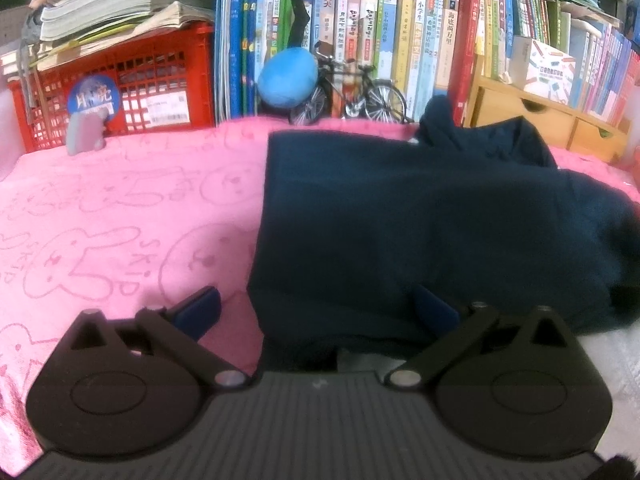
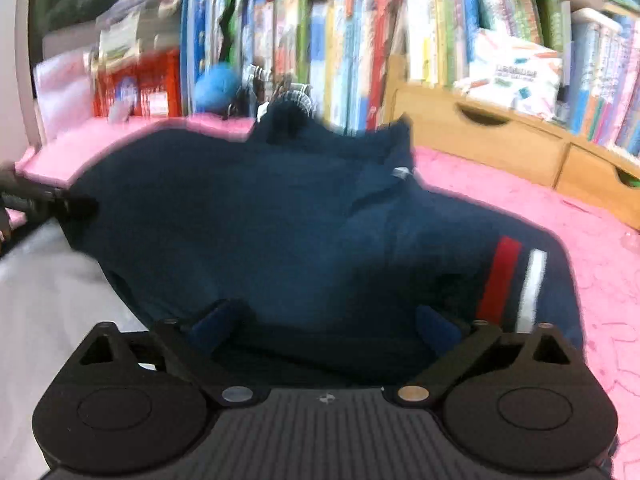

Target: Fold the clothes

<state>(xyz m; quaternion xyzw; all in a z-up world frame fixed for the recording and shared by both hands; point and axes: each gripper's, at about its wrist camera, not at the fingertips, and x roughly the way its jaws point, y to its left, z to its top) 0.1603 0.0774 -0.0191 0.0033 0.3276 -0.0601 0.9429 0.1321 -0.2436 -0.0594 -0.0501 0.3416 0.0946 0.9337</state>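
A dark navy shirt [image 1: 420, 220] lies partly folded on a pink rabbit-print towel [image 1: 120, 220]. In the right wrist view the shirt [image 2: 260, 232] shows a red and white stripe on one sleeve [image 2: 512, 280]. My left gripper [image 1: 318, 312] is open at the shirt's near left corner, its left finger over the towel and its right finger over the shirt. My right gripper [image 2: 324, 320] is open over the shirt's near edge, which lies between its fingers. The left gripper also shows in the right wrist view [image 2: 48, 200] at the shirt's left edge.
A bookshelf full of books [image 1: 400, 40] stands behind the towel. A red crate [image 1: 120, 84] under stacked papers is at the back left. A blue ball [image 1: 288, 76] and a model bicycle [image 1: 352, 92] stand at the back. Wooden drawers [image 1: 540, 120] are at the right.
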